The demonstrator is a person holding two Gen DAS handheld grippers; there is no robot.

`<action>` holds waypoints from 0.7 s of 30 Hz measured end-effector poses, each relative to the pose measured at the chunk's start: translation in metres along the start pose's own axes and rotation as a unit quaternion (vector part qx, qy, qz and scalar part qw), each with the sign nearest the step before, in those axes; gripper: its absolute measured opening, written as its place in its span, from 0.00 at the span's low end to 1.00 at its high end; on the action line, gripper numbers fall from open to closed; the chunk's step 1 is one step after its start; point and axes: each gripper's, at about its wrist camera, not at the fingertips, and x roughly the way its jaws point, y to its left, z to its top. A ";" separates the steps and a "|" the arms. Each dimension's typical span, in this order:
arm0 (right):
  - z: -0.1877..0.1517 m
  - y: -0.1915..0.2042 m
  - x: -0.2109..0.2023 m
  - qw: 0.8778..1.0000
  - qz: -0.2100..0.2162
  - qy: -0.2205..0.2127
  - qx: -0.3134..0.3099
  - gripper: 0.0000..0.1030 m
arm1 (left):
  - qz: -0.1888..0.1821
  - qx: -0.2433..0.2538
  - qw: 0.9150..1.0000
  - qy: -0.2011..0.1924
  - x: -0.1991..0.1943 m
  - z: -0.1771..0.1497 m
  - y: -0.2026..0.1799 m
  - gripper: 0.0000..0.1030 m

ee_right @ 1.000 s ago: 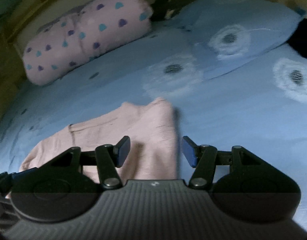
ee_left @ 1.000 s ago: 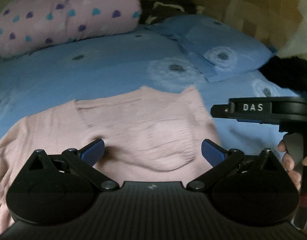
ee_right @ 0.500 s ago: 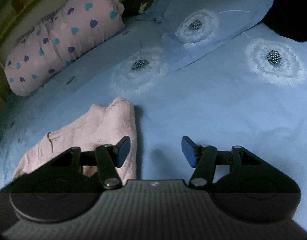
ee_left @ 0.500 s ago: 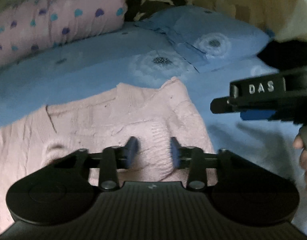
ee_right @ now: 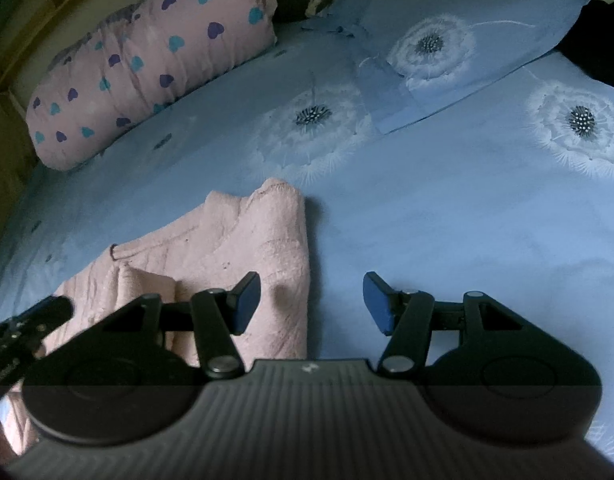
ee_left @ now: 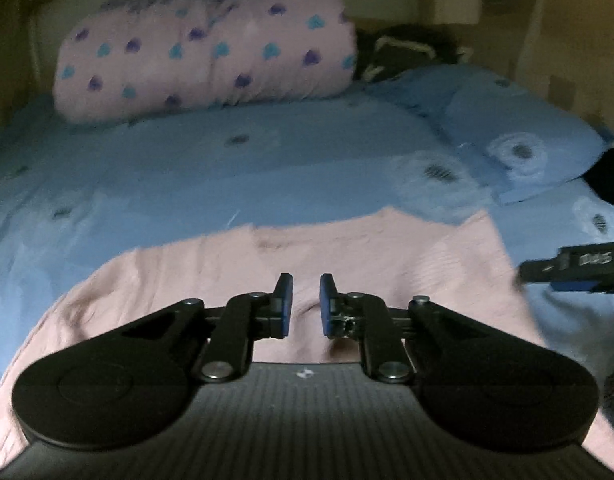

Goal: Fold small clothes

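Note:
A small pink knit top (ee_left: 347, 256) lies spread on the blue bedsheet (ee_left: 227, 168). My left gripper (ee_left: 306, 304) is low over its middle with the jaws nearly closed; a narrow gap with pink cloth shows between them, and I cannot see a pinched fold. In the right wrist view the top (ee_right: 267, 248) lies at the left, its right part folded into a narrow strip. My right gripper (ee_right: 312, 300) is open and empty over the top's right edge and the sheet (ee_right: 447, 220). The right gripper also shows at the right edge of the left wrist view (ee_left: 579, 268).
A pink pillow with hearts (ee_left: 211, 56) lies at the head of the bed, also seen from the right wrist (ee_right: 147, 68). A blue dandelion-print pillow (ee_right: 447, 28) lies at the back right. A dark bundle (ee_left: 403, 52) sits between the pillows.
My left gripper's jaws went from wide open to nearly closed over the top's middle. The right gripper drew to the right, off the top's edge, staying open.

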 end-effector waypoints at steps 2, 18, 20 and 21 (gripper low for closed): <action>0.000 0.002 0.000 1.000 0.000 0.000 -0.002 0.57 | -0.012 -0.024 1.000 0.014 -0.001 -0.003 0.013 0.17; 0.005 -0.013 -0.002 0.999 -0.012 -0.006 0.040 0.57 | -0.087 0.148 0.985 0.005 -0.003 -0.019 -0.111 0.80; 0.006 -0.018 0.000 0.999 -0.014 -0.002 0.046 0.57 | -0.046 0.178 0.983 0.008 0.010 -0.025 -0.126 0.80; 0.006 -0.021 0.000 0.999 -0.016 0.001 0.051 0.57 | -0.040 0.183 0.982 0.010 0.015 -0.026 -0.129 0.80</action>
